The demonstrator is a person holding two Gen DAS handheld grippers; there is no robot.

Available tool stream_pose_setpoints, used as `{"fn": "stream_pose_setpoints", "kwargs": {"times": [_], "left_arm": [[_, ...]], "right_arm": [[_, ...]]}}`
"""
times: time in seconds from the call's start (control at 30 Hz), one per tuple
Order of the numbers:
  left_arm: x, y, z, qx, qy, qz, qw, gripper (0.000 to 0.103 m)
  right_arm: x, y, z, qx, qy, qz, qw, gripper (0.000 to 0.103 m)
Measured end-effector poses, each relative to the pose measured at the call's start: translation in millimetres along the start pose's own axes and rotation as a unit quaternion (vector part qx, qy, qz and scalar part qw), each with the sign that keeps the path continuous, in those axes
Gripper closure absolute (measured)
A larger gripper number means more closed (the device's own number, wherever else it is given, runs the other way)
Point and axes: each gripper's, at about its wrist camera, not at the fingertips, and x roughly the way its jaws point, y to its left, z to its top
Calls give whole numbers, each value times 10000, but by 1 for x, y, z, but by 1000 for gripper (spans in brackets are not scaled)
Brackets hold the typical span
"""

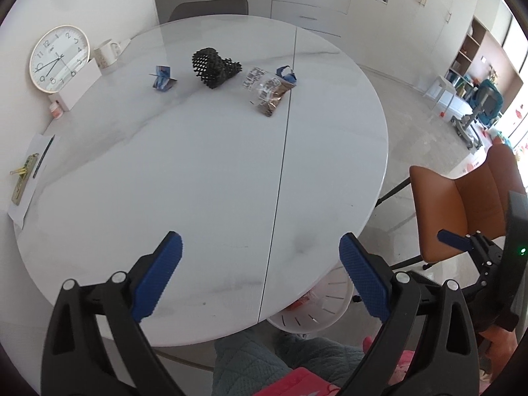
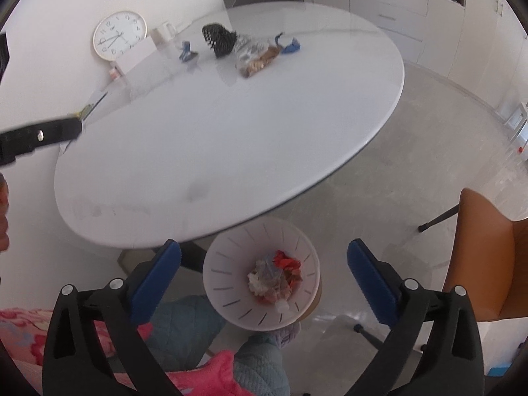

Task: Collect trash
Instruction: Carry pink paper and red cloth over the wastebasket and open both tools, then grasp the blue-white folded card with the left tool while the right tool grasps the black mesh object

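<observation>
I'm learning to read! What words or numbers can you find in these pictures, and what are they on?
"12", "1", "2", "11", "10": numbers on the wall clock; I can't make out its other numbers clearly.
A small mark under the clock's "12": too tiny to read.
Black print on the clear snack bag: too blurred to read.
Blue folded wrapper: no words I can make out.
Mug: pattern only, no words I can read.

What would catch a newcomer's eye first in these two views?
A row of litter at the far side of the round white table: a black mesh net, a clear snack bag and a small blue wrapper. Next, the white bin on the floor by the table's near edge, already holding trash. Both the left gripper and the right gripper are open and empty.
</observation>
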Motion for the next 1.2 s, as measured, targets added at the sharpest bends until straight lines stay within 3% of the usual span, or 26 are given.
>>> {"fn": "stream_pose_setpoints", "kwargs": {"times": [0.3,0.63,1.03,1.2], "left_arm": [[-8,30,15,-299,-189,84,9993,9],[15,105,67,-293,-248,318,9988,8],[89,188,171,-145,-346,331,9987,8],[137,217,214,-581,-269,309,9975,8]], "right_arm": [[-15,4,28,281,-215,64,9994,2],[-1,30,88,602,-494,-130,9969,2],[67,100,221,447,-749,-155,9961,2],[105,116,273,401,-743,-209,9962,2]]}}
